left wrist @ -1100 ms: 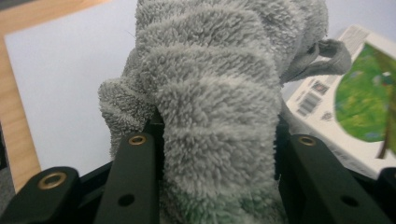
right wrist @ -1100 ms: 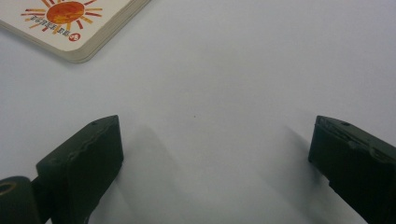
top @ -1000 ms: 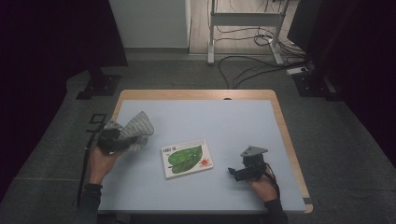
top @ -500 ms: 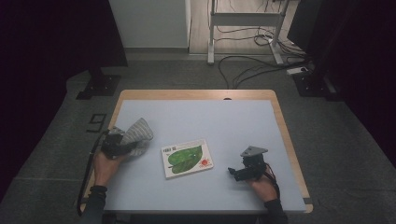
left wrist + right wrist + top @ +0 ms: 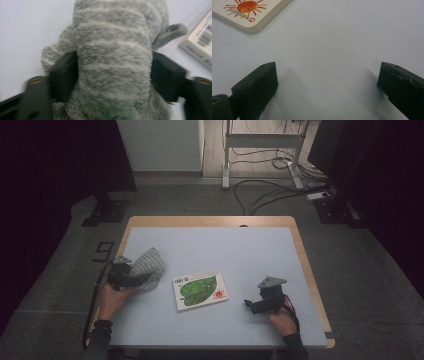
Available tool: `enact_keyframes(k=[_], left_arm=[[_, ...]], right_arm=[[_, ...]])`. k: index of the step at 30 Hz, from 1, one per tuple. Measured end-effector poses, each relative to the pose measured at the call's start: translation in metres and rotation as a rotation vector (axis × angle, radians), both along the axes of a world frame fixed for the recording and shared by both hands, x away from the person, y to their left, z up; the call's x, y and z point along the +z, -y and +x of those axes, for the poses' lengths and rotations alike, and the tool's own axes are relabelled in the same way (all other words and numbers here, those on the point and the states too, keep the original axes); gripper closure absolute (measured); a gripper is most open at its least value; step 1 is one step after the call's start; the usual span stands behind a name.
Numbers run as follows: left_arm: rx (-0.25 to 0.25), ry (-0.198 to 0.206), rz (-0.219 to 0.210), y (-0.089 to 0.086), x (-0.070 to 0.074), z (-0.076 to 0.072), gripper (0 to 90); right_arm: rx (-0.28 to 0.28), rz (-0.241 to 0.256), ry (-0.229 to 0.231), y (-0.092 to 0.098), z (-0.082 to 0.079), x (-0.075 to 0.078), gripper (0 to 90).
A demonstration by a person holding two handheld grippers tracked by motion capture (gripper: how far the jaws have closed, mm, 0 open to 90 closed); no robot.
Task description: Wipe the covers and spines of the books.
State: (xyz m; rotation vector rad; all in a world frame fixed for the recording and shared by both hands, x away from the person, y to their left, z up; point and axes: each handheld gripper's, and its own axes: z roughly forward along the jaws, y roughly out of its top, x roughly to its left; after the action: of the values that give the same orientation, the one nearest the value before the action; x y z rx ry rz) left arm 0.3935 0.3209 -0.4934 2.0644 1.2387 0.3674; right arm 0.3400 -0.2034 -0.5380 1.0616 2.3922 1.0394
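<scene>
The left gripper (image 5: 131,279) grasps a fluffy grey striped cloth (image 5: 112,57), its jaws pressed into a thick fold at the table's (image 5: 250,250) near-left. The pile is soft and bulky, so the fold may slide out if the squeeze eases. Its loose edge lies just beside the picture book (image 5: 200,289) and could drag it. At the near right, the right gripper (image 5: 327,82) rests released, jaws wide over bare table.

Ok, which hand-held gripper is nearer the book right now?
Left, by a small margin. The left hand-held gripper, shut on the grey striped cloth, sits just off the left edge of the book. The right hand-held gripper, open, rests farther off to the book's right.
</scene>
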Motion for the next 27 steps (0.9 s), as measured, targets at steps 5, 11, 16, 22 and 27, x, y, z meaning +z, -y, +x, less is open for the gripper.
enact_keyframes(k=[5,11,16,22,27], left_arm=[[-0.023,0.018,0.042,0.000,0.015,-0.008,8.4],[-0.089,0.086,0.056,0.009,0.038,-0.023,0.0],[-0.170,0.116,0.020,0.023,0.051,-0.037,0.0],[-0.253,0.144,0.020,0.046,0.056,-0.051,0.0],[-0.296,0.154,0.019,0.063,0.048,-0.057,0.0]], right_arm=[[0.000,0.000,0.000,0.000,0.000,0.000,2.2],[0.000,-0.001,0.000,0.000,0.000,0.000,2.2],[0.000,-0.001,0.000,0.000,0.000,0.000,2.2],[0.000,-0.001,0.001,0.000,0.000,0.000,2.2],[-0.001,-0.001,0.001,0.000,0.000,0.000,2.3]])
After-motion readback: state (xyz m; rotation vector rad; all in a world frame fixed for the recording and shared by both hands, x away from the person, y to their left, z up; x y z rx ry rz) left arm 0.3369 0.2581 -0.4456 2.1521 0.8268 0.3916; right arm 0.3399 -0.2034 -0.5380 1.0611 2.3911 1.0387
